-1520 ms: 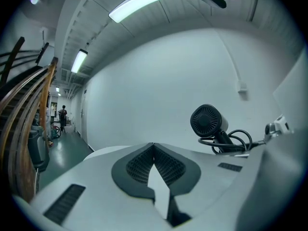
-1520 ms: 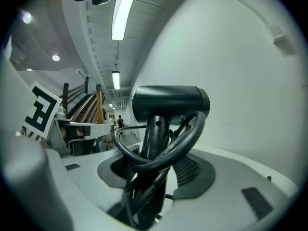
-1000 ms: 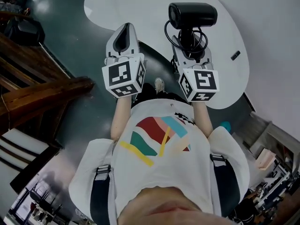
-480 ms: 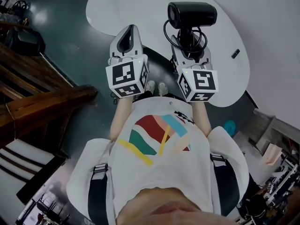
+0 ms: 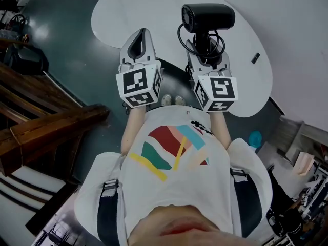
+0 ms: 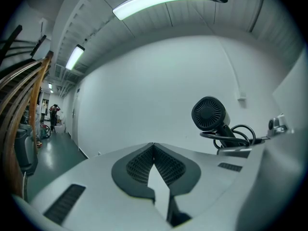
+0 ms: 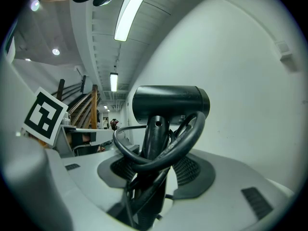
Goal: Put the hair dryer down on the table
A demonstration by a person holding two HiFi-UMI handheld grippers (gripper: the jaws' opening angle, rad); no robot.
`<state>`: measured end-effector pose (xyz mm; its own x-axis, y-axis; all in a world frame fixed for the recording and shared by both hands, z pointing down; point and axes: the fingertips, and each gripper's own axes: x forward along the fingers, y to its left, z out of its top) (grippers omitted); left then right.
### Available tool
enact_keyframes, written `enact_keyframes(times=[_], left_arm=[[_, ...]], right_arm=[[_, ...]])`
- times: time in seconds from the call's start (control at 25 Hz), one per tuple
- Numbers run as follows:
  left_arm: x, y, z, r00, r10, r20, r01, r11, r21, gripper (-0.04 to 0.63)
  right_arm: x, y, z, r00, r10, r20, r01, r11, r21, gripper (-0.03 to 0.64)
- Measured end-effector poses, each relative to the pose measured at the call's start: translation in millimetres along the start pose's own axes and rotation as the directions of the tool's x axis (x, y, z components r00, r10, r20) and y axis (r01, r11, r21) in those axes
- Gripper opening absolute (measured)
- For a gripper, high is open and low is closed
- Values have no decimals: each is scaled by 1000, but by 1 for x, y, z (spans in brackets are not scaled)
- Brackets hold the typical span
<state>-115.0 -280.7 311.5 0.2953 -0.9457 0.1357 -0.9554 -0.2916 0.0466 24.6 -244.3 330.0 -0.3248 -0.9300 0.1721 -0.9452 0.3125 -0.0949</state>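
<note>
In the head view a black hair dryer (image 5: 209, 17) stands upright in my right gripper (image 5: 207, 49), held above the near edge of a white oval table (image 5: 154, 9). The jaws are shut on its handle, with the black cord (image 7: 163, 148) looped round it. The right gripper view shows the dryer (image 7: 171, 105) rising from between my right gripper (image 7: 154, 165) jaws. My left gripper (image 5: 141, 34) is beside it to the left, with its pads together and nothing between them. In the left gripper view my left gripper (image 6: 154, 149) is shut, and the dryer (image 6: 209, 113) shows at the right.
A small dark object (image 5: 257, 58) lies on the table's right part. A wooden stair rail (image 5: 46, 132) runs along the left over dark green floor (image 5: 77, 55). A teal thing (image 5: 254, 137) and clutter sit at lower right. White walls stand behind the table.
Both grippers keep their pose and the dryer stays held. The left gripper has shifted slightly right. The view has drifted: the wooden rail sits lower and the person's shoes have come into sight.
</note>
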Motion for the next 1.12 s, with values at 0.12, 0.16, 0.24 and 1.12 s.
enact_keyframes(times=[0.12, 0.16, 0.24, 1.12], left_arm=[[5, -5, 1, 1000, -12, 2, 12, 1000, 6, 15], [6, -7, 2, 1000, -15, 3, 15, 1000, 7, 15], [8, -6, 1, 1000, -18, 2, 18, 1000, 6, 15], [22, 11, -13, 999, 2, -36, -2, 1000, 6, 15]], right_arm=[[1, -8, 2, 1000, -13, 4, 13, 1000, -1, 222], [2, -10, 3, 1000, -17, 5, 17, 1000, 0, 222], [5, -12, 4, 1000, -23, 5, 23, 1000, 2, 222], [71, -36, -36, 984, 4, -179, -4, 1000, -5, 222]])
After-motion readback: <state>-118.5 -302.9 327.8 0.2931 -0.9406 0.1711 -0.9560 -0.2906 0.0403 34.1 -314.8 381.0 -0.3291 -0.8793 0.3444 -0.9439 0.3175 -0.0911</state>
